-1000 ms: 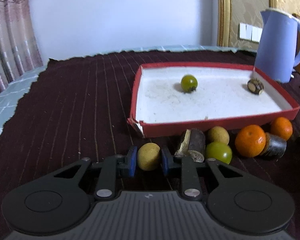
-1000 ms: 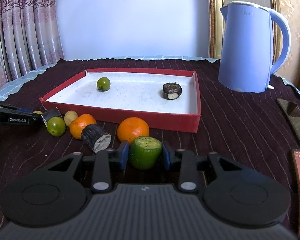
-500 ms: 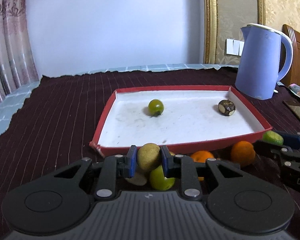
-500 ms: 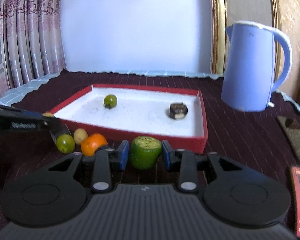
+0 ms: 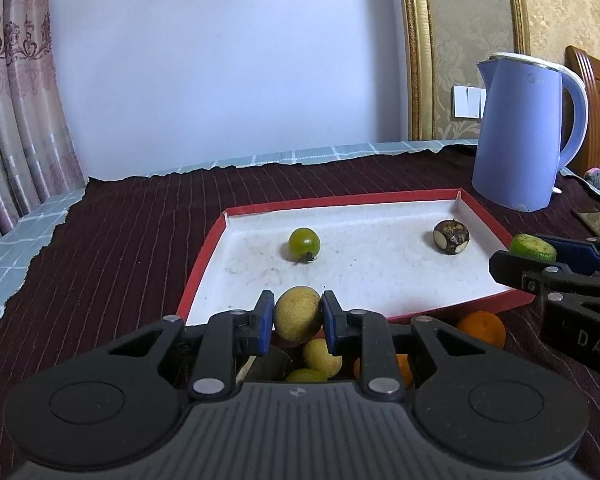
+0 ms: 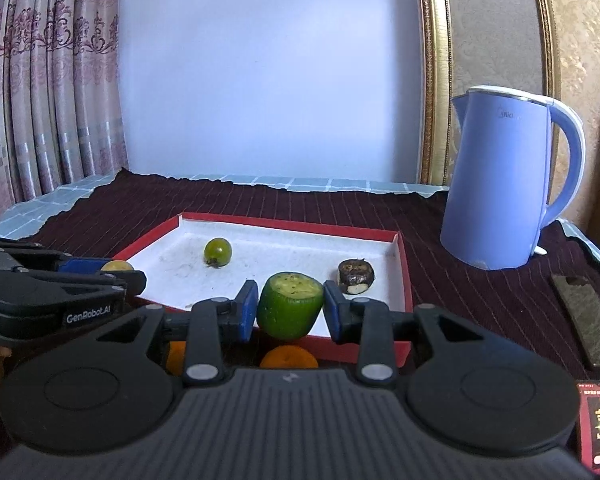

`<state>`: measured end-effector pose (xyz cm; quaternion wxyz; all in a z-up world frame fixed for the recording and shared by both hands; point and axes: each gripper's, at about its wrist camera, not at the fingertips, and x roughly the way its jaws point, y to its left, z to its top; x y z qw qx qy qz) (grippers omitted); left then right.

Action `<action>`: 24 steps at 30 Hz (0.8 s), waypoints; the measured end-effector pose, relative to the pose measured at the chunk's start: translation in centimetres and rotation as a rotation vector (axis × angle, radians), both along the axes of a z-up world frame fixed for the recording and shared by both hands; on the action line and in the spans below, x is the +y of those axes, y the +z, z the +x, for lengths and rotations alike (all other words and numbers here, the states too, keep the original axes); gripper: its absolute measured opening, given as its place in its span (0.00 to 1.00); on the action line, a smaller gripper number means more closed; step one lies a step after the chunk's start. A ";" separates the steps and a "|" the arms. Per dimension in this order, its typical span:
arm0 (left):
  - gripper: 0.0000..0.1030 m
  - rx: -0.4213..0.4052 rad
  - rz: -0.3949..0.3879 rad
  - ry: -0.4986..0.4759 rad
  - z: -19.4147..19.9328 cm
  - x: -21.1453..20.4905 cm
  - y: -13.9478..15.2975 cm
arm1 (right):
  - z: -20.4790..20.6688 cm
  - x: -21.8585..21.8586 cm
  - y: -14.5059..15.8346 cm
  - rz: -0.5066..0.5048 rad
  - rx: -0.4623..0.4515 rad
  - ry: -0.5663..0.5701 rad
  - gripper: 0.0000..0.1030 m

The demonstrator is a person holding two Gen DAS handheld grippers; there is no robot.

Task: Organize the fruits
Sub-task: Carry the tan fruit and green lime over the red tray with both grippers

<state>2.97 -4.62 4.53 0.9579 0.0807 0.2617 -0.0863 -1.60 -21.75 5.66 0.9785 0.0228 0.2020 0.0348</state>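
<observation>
Fruit loose on the dark cloth point(image 5: 140, 248) nearest the lens: a yellow one point(image 5: 321, 357) and an orange point(image 5: 482, 329). Left gripper point(image 5: 297, 316) clamps a yellow-brown fruit point(image 5: 298, 314) at the red tray's point(image 5: 198, 276) near rim; right gripper point(image 6: 290, 307) clamps a cut green fruit point(image 6: 290, 305) likewise. Beyond, at twelve o'clock, the tray holds a green round fruit point(image 5: 304, 243) and, at one o'clock, a dark chestnut-like piece point(image 5: 451, 237). Farthest, at two o'clock, a blue kettle point(image 5: 524, 136)

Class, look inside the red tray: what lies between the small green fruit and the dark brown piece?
Nothing: between the small green fruit and the dark brown piece the red tray shows only bare white floor, in both wrist views.
</observation>
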 end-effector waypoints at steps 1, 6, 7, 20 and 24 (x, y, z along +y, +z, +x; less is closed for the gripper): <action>0.24 0.001 -0.001 -0.001 0.1 0.0 0.0 | 0.1 0.0 0.1 -0.001 -0.001 -0.003 0.32; 0.24 0.001 0.000 0.002 0.6 -0.2 0.2 | 0.5 -0.2 0.2 -0.006 -0.002 -0.008 0.32; 0.24 0.002 -0.001 0.002 0.6 -0.2 0.2 | 0.6 -0.2 0.2 -0.008 -0.001 -0.008 0.32; 0.24 0.025 0.023 0.026 2.7 -1.1 0.2 | 1.9 -0.2 0.7 -0.031 -0.003 -0.008 0.32; 0.24 0.020 0.039 0.031 3.3 -1.5 0.3 | 2.3 -0.4 0.7 -0.033 -0.003 -0.010 0.32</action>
